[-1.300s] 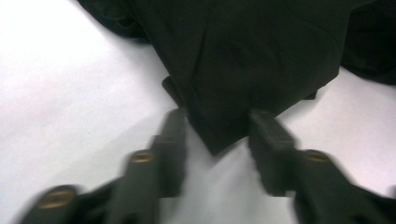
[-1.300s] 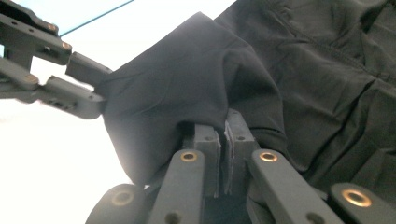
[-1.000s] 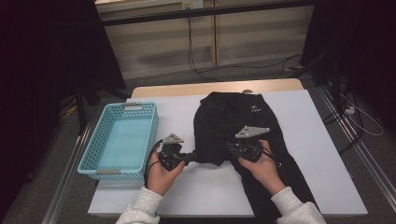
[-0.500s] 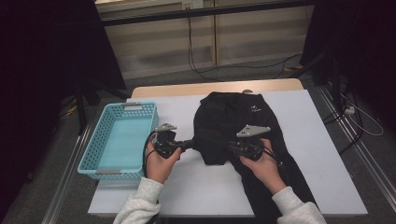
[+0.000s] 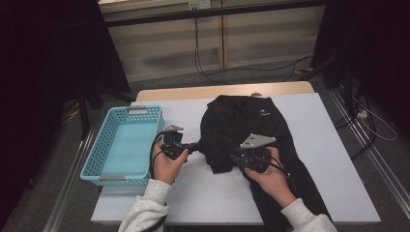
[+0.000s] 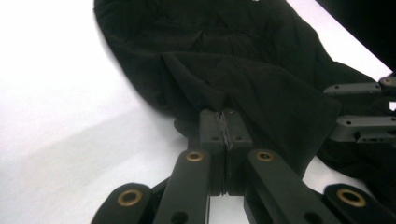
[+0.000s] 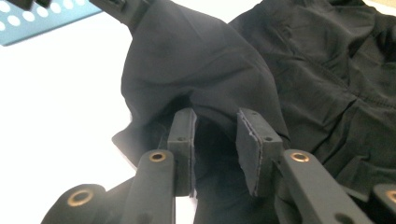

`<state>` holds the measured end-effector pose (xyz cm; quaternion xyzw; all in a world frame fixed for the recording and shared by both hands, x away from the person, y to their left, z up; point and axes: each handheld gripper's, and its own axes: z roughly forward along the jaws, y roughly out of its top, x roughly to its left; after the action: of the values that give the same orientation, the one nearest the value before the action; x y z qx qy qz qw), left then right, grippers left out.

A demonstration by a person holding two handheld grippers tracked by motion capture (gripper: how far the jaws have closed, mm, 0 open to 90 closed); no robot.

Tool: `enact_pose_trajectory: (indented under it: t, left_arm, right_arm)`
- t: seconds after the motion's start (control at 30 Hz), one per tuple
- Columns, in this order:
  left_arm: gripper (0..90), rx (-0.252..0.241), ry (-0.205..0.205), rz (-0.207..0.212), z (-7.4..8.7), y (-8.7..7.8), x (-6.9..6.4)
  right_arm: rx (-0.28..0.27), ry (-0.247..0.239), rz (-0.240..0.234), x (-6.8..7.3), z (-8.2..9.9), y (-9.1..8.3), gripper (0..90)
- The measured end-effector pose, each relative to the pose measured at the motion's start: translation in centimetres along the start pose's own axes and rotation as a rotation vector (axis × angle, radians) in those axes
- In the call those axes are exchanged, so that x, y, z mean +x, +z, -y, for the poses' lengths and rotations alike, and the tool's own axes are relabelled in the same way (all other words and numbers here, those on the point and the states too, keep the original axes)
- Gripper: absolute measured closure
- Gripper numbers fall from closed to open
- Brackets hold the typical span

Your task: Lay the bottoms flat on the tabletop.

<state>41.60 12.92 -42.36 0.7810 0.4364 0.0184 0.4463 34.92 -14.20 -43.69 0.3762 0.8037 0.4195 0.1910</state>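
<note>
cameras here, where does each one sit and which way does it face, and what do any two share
High view: fixed above the person's side, looking forward and down on the table; forearms, left gripper, right gripper.
Left gripper view: rides the left gripper, looking along shut jaws pinching the black garment.
Right gripper view: rides the right gripper, jaws parted, having just been opening, around a fold; blue basket beyond.
All share the garment.

— Which colours were noted on the worktop (image 5: 333,145)?
— White was recorded for it, with a pale wood strip at the far edge. The garment (image 5: 241,125) was seen as plain black, marked by one small white logo.
— And the basket (image 5: 104,152)?
— Light blue, patterned with rows of small holes.
</note>
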Motion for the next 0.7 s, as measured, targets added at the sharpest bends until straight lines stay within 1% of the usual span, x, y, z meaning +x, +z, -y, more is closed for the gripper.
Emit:
enact_pose_trajectory:
  t: [0.07, 0.1, 0.13, 0.23, 0.27, 0.33, 0.43, 0.53, 0.6, 0.7]
  left_arm:
    - [89.7, 0.004, 0.005, -0.003, 0.0, -0.1, 0.1]
    - [89.7, 0.001, 0.002, -0.004, 0.0, -0.2, 0.1]
    - [89.7, -0.003, 0.003, -0.01, -0.1, -0.2, 0.1]
    - [89.6, 0.008, 0.006, -0.02, -0.2, -0.1, 0.2]
    - [89.6, 0.005, 0.001, -0.022, -0.1, 0.0, 0.1]
    - [89.6, 0.006, -0.005, -0.024, 0.0, 0.1, 0.2]
    - [89.6, 0.012, -0.01, -0.032, 0.0, 0.2, 0.3]
    - [89.6, 0.013, -0.016, -0.033, 0.1, 0.3, 0.4]
    - [89.6, 0.019, -0.013, -0.037, 0.0, 0.3, 0.4]
    - [89.6, 0.022, -0.012, -0.039, -0.1, 0.3, 0.4]
  right_arm:
    - [0.009, 0.004, 0.012, -0.1, 0.2, 0.2, 68.6]
    - [0.007, -0.01, 0.031, -0.1, 0.2, 0.1, 69.5]
    - [0.003, -0.021, 0.022, 0.0, 0.2, 0.1, 69.5]
    - [0.004, -0.007, -0.031, 0.4, 0.2, 0.1, 67.9]
    - [0.004, -0.003, -0.035, 0.6, 0.2, 0.2, 65.9]
    - [-0.001, -0.01, -0.015, 1.0, 0.2, 0.2, 60.5]
    - [-0.014, -0.014, 0.003, 1.2, -0.1, -0.1, 54.5]
    - [-0.026, -0.025, -0.007, 1.5, -0.3, -0.5, 54.2]
    - [-0.02, -0.046, -0.019, 2.0, -0.5, -0.6, 54.9]
    - [-0.003, -0.056, -0.034, 2.8, -0.5, -0.3, 59.2]
